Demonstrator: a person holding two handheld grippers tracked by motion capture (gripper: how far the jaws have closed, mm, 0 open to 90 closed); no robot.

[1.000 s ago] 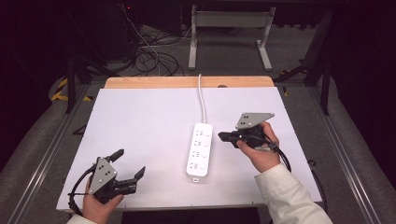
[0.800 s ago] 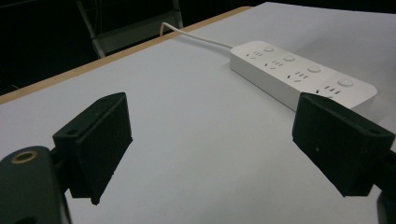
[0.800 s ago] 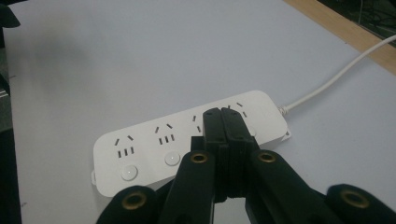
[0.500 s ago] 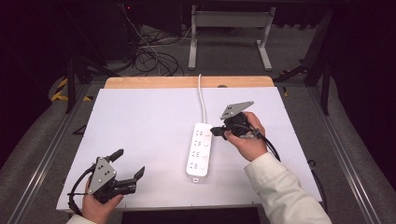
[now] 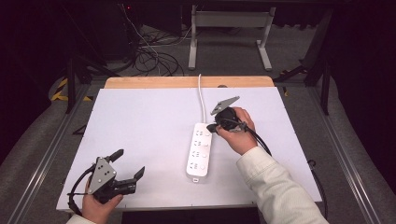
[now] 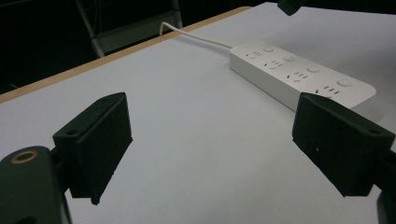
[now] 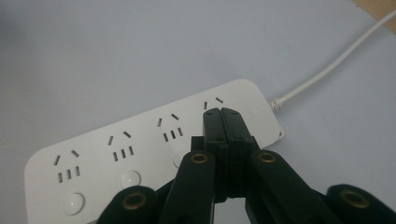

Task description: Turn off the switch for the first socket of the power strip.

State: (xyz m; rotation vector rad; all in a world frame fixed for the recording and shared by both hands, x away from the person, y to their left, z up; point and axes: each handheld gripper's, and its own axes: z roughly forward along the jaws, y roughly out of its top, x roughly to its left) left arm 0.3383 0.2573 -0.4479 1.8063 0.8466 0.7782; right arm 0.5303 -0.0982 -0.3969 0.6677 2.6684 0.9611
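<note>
The white power strip [image 5: 200, 148] lay lengthwise near the middle of the white table [image 5: 140, 121], its cord [image 5: 201, 100] running off toward the far wooden edge, just as it had a second before. The right gripper [image 5: 212, 127] had moved: a second earlier it hovered to the right of the strip, half a second earlier it was at the strip's right edge, and now its tip was over the far end of the strip, by the socket nearest the cord. Its jaws were pressed together with nothing between them. The left gripper [image 5: 128, 164] had stayed at the near left corner of the table, well apart from the strip, its jaws spread wide and empty.
</note>
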